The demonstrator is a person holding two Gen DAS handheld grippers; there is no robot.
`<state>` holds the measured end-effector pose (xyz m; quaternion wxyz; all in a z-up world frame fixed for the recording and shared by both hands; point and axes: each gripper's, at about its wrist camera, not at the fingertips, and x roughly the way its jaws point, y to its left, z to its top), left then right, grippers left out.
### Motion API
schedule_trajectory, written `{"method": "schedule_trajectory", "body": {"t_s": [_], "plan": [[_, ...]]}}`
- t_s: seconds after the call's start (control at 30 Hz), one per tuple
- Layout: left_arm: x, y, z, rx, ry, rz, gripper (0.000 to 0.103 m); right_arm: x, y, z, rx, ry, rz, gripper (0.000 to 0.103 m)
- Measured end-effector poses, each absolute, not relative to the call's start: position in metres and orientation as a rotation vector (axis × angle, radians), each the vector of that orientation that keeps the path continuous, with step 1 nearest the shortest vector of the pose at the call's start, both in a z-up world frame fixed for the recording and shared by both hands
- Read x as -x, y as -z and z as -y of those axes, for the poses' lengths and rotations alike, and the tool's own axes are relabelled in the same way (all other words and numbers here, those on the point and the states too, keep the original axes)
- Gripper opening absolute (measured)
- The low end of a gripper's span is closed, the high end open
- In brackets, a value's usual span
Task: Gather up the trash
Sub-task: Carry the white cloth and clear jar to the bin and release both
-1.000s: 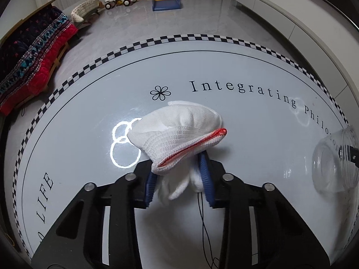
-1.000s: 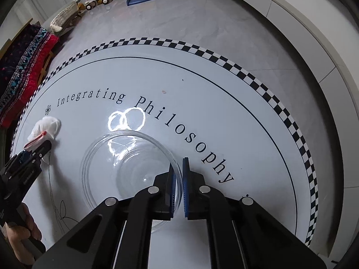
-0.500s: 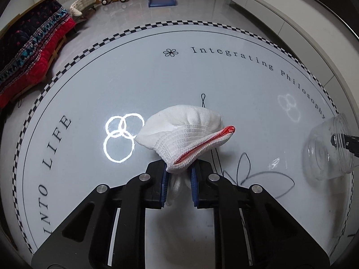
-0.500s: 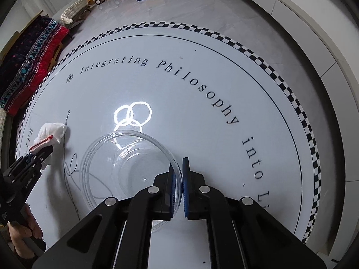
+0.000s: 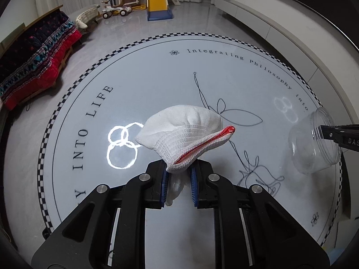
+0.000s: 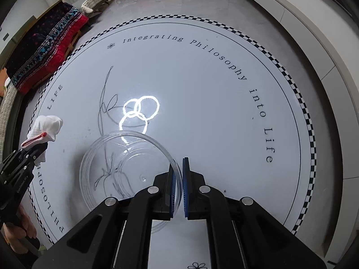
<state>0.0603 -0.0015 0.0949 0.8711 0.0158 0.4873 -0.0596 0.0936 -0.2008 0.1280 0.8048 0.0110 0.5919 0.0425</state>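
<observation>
My left gripper is shut on a white knitted glove with a red cuff edge and holds it above the round white table. The glove also shows at the left of the right wrist view. My right gripper is shut on the rim of a clear plastic jar, held above the table with its mouth towards the camera. The jar shows at the right of the left wrist view, apart from the glove.
The table has a black-and-white checkered edge and printed lettering. A red patterned bench cushion stands left of the table. A toy slide and ride-on toys stand far back on the grey floor.
Both grippers have lifted and pulled back from the table, so more of the table shows. The left jaws have closed further on the glove. The jar stays in the right gripper.
</observation>
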Motion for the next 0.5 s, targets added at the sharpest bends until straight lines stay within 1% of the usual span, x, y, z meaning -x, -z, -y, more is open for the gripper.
{"method": "schedule_trajectory", "body": {"t_s": [0.27, 0.5], "plan": [[0.005, -0.101, -0.026, -0.028, 0.11, -1.006, 0.016, -0.04, -0.132, 0.167, -0.003, -0.163, -1.272, 0.007], [0.058, -0.104, -0.052, 0.006, 0.097, -0.985, 0.016, 0.008, -0.138, 0.116, 0.081, -0.24, -1.264, 0.007]]}}
